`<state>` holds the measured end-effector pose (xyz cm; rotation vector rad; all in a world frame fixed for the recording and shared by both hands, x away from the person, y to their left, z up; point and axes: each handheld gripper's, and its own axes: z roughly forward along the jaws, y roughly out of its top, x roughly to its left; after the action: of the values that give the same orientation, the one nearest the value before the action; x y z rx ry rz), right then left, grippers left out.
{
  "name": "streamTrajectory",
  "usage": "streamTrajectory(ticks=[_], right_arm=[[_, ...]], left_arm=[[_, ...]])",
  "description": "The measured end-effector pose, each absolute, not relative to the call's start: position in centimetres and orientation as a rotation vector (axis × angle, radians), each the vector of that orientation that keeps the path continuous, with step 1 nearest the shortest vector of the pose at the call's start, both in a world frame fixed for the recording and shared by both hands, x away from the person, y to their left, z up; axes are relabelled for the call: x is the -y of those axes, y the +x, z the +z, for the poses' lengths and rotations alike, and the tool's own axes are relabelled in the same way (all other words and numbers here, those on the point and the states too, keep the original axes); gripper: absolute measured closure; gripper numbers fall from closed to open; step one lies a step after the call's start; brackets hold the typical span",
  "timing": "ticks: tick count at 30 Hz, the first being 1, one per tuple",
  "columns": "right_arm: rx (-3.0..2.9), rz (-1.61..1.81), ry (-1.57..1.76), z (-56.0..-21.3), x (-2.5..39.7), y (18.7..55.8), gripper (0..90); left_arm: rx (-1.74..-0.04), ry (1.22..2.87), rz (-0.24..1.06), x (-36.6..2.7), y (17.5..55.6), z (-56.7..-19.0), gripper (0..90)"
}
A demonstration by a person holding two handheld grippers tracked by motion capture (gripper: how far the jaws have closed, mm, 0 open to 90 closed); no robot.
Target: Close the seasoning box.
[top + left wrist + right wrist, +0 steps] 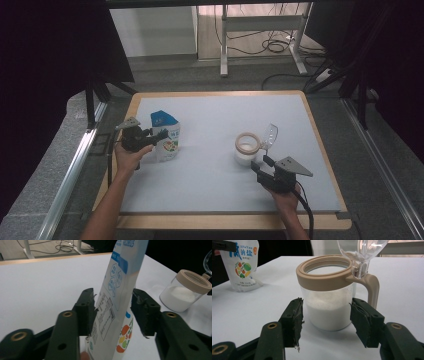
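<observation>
A white and blue salt bag [168, 126] with fruit pictures stands at the left of the white table top [210, 115]. My left gripper [159, 136] reaches it from the left. In the left gripper view the bag [120, 270] sits between the jaws of my left gripper [113, 297], and both pads touch its sides. A clear jar [246, 150] with a tan rim holds white powder, and its clear lid [270, 134] is flipped up. My right gripper [262, 162] is open just in front of the jar [329, 312], with nothing between the jaws of the right gripper [325, 307].
The table has a wooden border [320, 150] and metal rails [75, 160] beside it. Beyond its far edge stand desk legs [224, 45] with cables [272, 46] on the floor. Dark curtains hang at both sides.
</observation>
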<state>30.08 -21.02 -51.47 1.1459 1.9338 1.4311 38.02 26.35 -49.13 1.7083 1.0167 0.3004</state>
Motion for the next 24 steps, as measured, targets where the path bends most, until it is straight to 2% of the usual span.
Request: streamTrajectory(ticks=[5, 11, 24], right_arm=[[-1.932, 1.434, 1.150, -51.5, 21.0, 30.1, 44.4], [-1.935, 1.433, 1.149, -51.6, 20.9, 30.1, 44.4], [-1.935, 1.433, 1.155, -51.6, 20.9, 30.2, 44.1]], left_arm=[[-1.022, 1.735, 0.280, -26.4, 37.8, -49.4, 41.4], [-1.031, 1.752, 0.264, -26.5, 37.2, -49.8, 36.9], [-1.087, 1.786, 0.264, -26.7, 35.5, -51.3, 32.6]])
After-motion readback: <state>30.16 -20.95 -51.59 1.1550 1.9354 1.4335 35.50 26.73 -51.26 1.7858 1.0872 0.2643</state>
